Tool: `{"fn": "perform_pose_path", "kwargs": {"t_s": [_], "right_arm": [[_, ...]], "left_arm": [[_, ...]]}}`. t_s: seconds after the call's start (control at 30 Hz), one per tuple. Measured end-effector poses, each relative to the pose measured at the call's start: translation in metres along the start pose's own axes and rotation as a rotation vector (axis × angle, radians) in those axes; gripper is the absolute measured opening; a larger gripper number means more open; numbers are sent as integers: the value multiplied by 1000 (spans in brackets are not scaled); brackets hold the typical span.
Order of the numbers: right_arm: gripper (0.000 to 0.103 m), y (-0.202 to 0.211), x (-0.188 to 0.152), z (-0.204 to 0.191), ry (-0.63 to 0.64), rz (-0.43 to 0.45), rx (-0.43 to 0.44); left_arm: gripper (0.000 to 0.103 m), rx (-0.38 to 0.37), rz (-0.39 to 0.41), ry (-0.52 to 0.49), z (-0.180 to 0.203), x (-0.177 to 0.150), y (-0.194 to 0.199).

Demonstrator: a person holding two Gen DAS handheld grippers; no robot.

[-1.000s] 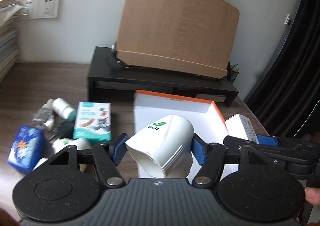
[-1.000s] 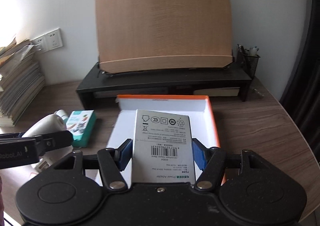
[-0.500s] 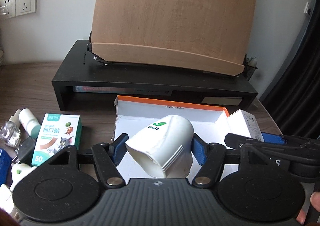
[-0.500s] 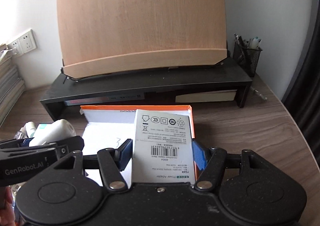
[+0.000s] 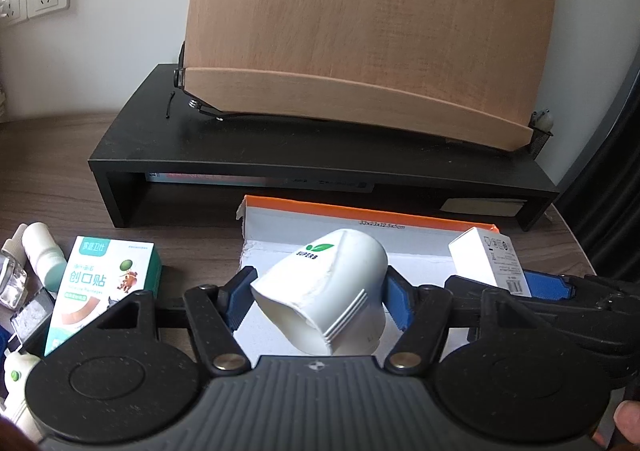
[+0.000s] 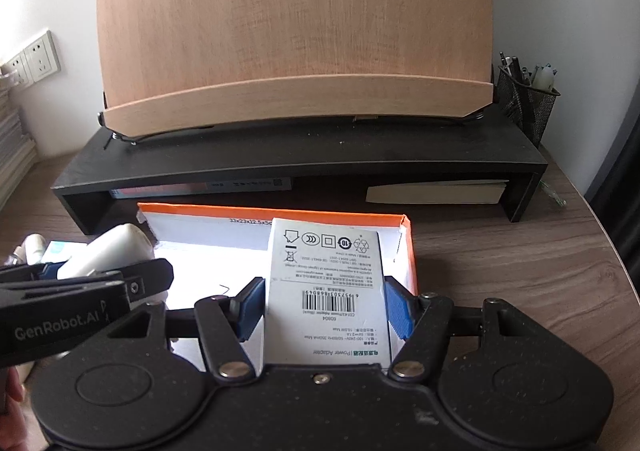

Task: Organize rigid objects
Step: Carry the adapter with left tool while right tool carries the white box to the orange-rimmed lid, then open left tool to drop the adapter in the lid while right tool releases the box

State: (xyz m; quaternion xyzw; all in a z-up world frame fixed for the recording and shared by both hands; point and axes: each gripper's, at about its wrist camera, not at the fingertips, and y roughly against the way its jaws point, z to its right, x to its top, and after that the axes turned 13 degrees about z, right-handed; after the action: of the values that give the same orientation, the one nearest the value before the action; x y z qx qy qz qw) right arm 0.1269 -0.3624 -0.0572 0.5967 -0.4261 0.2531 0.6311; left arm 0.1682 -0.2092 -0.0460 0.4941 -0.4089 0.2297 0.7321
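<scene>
Both jaws stay clamped, left on white cup (image 5: 324,291), right on adapter box (image 6: 326,291), now nearer orange-rimmed box (image 6: 408,251).

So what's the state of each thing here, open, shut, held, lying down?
left claw: shut on the white device.
white device: held tilted above the orange-rimmed box.
right claw: shut on the adapter box.
adapter box: closed, held over the orange-rimmed box.
orange-rimmed box: open, on the desk.
bandage box: closed, lying flat on the desk.
small white bottle: capped, lying down.
</scene>
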Motion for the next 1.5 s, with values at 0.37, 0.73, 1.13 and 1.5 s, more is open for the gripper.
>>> {"fn": "perform_pose_path", "kwargs": {"t_s": [0.37, 0.73, 1.13, 1.5], "right_arm": [[75, -23, 2, 0, 35, -19, -21], [76, -23, 3, 8, 16, 9, -21], [82, 22, 8, 20, -3, 96, -52], [82, 67, 1, 8, -18, 132, -70]], "left_arm": [[67, -2, -24, -1, -4, 0, -22], [67, -16, -32, 9, -5, 2, -36], [74, -90, -76, 19, 14, 1, -55], [88, -54, -21, 31, 0, 14, 5]]}}
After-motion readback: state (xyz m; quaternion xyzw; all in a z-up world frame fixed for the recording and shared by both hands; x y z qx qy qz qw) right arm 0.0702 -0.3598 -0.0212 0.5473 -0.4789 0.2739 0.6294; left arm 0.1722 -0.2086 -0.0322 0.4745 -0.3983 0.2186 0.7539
